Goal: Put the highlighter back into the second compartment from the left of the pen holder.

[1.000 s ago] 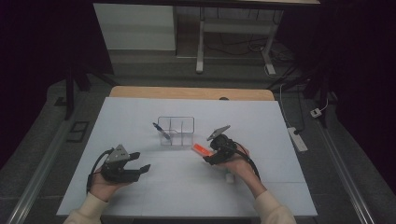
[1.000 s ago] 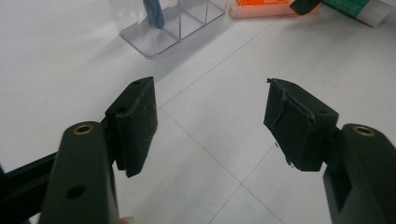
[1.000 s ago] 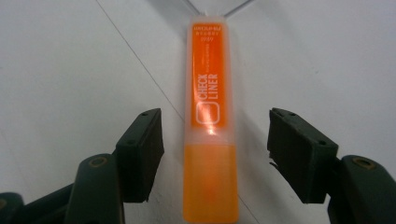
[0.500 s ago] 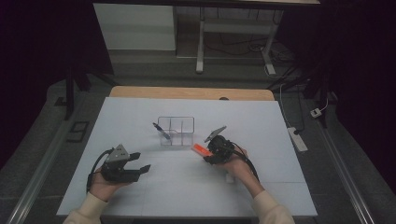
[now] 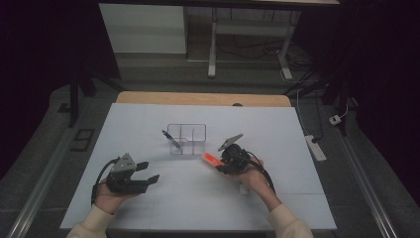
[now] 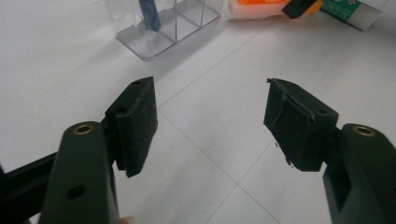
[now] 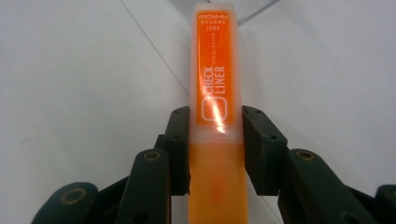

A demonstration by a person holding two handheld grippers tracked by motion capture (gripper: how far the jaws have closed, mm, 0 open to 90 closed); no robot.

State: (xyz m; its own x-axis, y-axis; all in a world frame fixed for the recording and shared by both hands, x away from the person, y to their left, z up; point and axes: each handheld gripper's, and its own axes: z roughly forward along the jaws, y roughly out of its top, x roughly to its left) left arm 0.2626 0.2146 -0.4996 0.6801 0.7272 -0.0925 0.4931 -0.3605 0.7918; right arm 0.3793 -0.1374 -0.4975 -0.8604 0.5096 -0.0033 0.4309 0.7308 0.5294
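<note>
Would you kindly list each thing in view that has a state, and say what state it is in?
Orange highlighter: capped, lying on the table, clamped between the pads of the right gripper.
Right gripper: jaws have just been closing, now shut on the highlighter.
Left gripper: open, nothing between its jaws.
Clear organiser: upright on the table.
Blue pen: leaning in the organiser's left compartment.

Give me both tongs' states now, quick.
Left tongs: open, empty.
Right tongs: jaws just closed on the flat orange plastic highlighter.
</note>
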